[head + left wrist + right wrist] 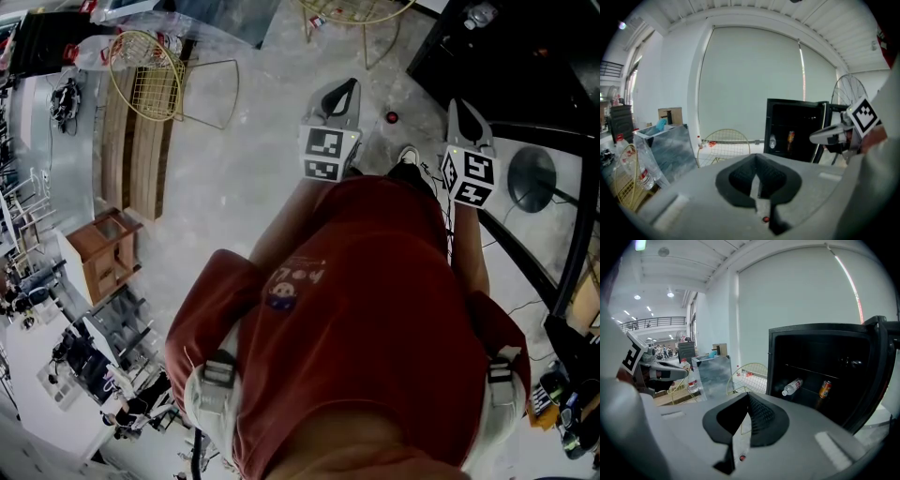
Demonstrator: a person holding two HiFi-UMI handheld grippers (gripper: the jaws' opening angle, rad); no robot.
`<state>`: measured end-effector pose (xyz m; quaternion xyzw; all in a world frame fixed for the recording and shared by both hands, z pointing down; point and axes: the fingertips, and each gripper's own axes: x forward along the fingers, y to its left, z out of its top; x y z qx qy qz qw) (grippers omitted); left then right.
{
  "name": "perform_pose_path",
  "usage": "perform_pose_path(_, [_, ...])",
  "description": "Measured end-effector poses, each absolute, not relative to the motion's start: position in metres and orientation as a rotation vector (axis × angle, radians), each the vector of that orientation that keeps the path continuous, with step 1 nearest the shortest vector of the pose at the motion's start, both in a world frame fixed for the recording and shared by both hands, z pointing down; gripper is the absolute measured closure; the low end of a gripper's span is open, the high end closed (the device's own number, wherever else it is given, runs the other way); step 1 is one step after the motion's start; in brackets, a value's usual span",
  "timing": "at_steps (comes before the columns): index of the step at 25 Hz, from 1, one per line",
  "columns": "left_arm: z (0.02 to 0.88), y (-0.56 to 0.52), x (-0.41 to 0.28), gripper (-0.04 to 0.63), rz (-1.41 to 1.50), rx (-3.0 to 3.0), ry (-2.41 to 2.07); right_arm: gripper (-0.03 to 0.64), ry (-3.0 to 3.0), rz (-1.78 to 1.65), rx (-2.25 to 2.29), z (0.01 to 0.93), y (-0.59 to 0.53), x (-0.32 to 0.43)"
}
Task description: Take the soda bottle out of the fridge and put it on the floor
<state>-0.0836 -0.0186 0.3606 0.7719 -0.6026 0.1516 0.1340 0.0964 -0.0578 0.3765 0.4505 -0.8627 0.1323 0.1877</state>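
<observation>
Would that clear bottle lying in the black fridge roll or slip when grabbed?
The bottle lies on its side and is round, so a nudge probably rolls it. Its smooth clear plastic may slip or dent.

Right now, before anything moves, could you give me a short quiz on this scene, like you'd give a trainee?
1. True or false: the fridge stands open.
2. What else is in the fridge with the bottle? A) a can B) an apple C) a carton
3. Fill in: the left claw and the right claw are both ___, with nothing between them.
Key: 1 true; 2 A; 3 shut.
</observation>
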Motion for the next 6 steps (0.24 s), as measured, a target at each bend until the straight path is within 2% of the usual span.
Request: perform_pose_path(6, [0.3596,-0.0226,-0.0808,0.596,0.457,2.247,-1.742,0.615,-2.424,0.374,1.261,0.3774,-0.0618,0.0981])
